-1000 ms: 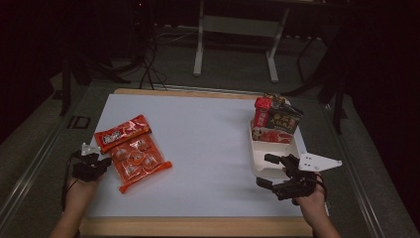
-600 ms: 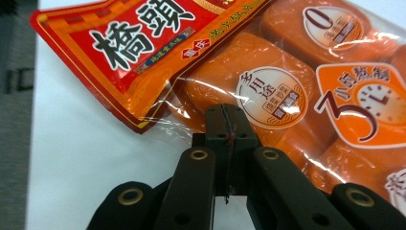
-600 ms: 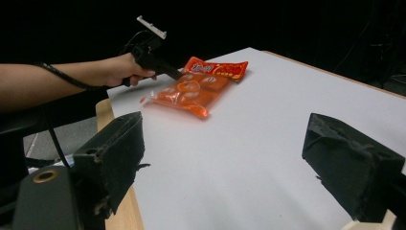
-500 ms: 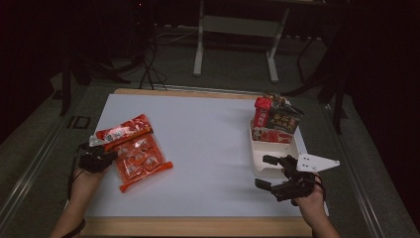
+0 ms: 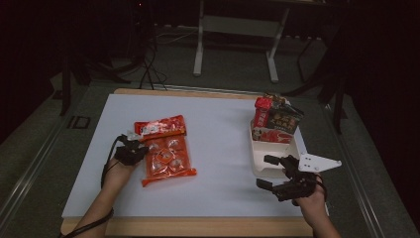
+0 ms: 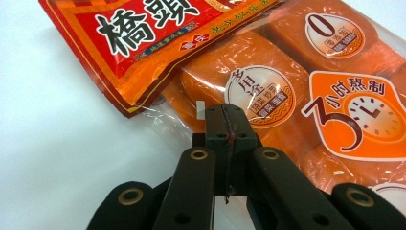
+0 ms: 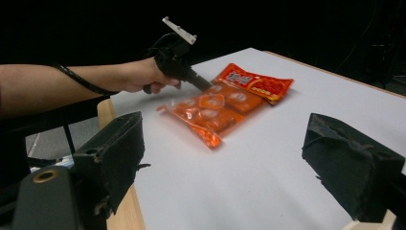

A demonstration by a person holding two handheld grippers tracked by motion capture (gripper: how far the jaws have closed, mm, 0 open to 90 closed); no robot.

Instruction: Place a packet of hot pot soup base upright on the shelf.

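In the left gripper view the orange snack bag [image 6: 306, 96] runs off the top, right and bottom edges. In the right gripper view it is blurred at its near end. In the high view the packets in the white tray [image 5: 265, 166] are too small to read.

Glossy clear plastic pouch [image 6: 287, 91] over orange blocks, shiny printed red packet [image 5: 161, 127], matt white tabletop [image 5: 218, 124] with bare wood edge, matt black left claw [image 6: 225, 125] with brass-coloured rivets, smooth white plastic tray [image 5: 260, 163]
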